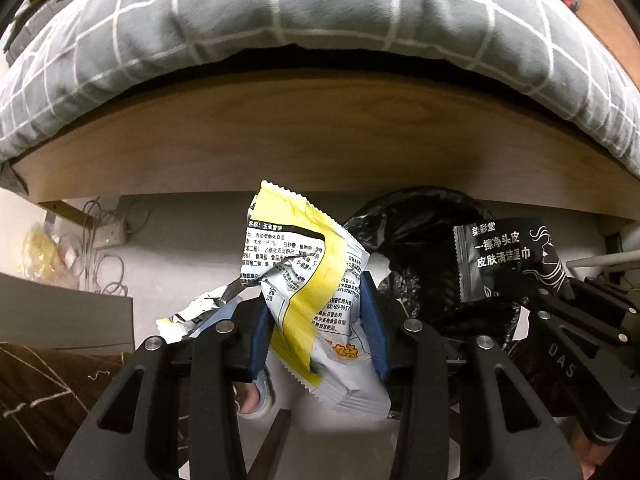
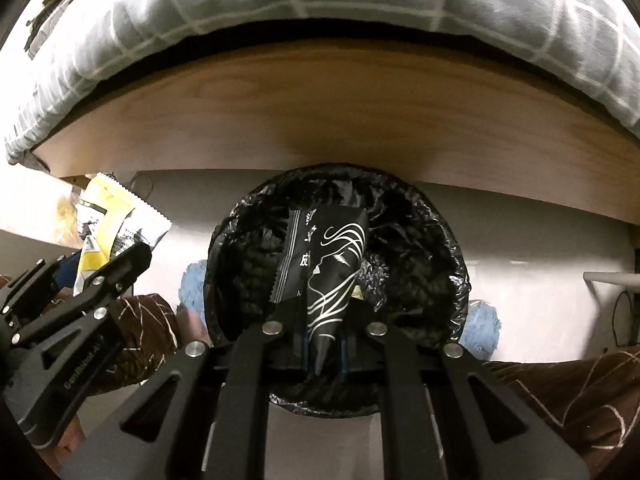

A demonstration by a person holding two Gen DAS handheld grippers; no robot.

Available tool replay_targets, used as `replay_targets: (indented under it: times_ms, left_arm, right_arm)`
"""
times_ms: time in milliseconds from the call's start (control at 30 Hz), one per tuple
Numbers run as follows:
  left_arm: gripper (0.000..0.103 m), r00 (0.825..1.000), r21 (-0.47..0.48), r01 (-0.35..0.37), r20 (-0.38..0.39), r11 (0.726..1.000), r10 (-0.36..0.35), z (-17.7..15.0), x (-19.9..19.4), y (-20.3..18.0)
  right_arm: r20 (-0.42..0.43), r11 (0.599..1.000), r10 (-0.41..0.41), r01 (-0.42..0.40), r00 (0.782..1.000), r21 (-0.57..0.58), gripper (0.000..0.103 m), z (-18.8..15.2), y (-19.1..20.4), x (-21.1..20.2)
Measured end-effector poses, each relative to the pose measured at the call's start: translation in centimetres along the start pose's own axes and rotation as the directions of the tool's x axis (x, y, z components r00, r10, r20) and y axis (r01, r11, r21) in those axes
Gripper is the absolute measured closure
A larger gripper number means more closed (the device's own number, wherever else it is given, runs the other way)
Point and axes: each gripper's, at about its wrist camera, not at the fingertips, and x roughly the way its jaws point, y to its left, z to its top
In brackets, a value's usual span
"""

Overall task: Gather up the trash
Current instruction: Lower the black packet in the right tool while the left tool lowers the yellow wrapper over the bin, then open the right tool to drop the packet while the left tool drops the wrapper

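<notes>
Holding | left gripper [image 1: 316, 336]: jaws pinched on crumpled yellow-and-white snack wrapper [image 1: 308, 280], left of the bin | right gripper [image 2: 324, 344]: jaws pressed on black wet-wipe sachet [image 2: 328, 268], directly over black-lined trash bin [image 2: 336, 280] | advice: sachet to be released only inside the rim; wrapper to be carried across above the liner before release

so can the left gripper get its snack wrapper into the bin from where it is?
Probably yes. The left gripper, clamped on the yellow-and-white snack wrapper, hangs beside the black-lined bin, whose mouth is open. Only the right gripper, holding the black sachet over it, crowds the opening.
</notes>
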Motion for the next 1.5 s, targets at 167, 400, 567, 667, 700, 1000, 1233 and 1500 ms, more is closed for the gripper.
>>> replay_targets:
  times_ms: [167,400,567,667,700,1000,1233,1500]
  left_arm:
    - [0.063,1.0,-0.002,-0.011,0.0,1.0,0.011,0.1,-0.1,0.1]
    - [0.063,1.0,-0.013,-0.019,-0.001,1.0,0.019,0.2,-0.2,0.0]
    - [0.063,1.0,-0.008,-0.017,0.002,1.0,0.017,0.5,-0.5,-0.7]
    - [0.063,1.0,0.002,-0.006,0.01,1.0,0.006,0.6,-0.9,-1.3]
    - [0.063,1.0,0.009,-0.003,0.014,1.0,0.003,0.6,-1.0,-1.7]
    - [0.063,1.0,0.05,0.022,0.009,0.999,-0.023,0.8,-1.3,-4.5]
    - [0.063,0.998,0.079,0.064,0.007,0.995,-0.065,0.9,-1.2,-7.0]
    - [0.063,0.996,0.12,0.092,-0.006,0.988,-0.092,1.0,-0.7,-9.0]
  right_arm:
    - [-0.015,1.0,0.001,-0.001,1.0,-0.011,0.087,0.0,0.5,0.6]
    - [-0.02,1.0,0.0,0.0,1.0,-0.021,0.069,-0.1,0.8,0.8]
    - [0.002,1.0,-0.012,0.012,1.0,-0.022,0.053,-0.1,0.3,0.0]
    - [0.023,1.0,-0.027,0.027,0.999,-0.002,0.041,-0.1,-0.6,-0.9]
    - [0.031,0.999,-0.033,0.033,0.999,0.003,0.038,-0.2,-1.0,-1.3]
    - [0.124,0.995,-0.095,0.09,0.988,0.047,0.017,-0.6,-4.0,-4.5]
    - [0.157,0.98,-0.176,0.159,0.972,0.116,0.014,-1.4,-7.3,-6.3]
    - [0.167,0.967,-0.207,0.175,0.964,0.187,0.007,-1.8,-10.2,-7.3]
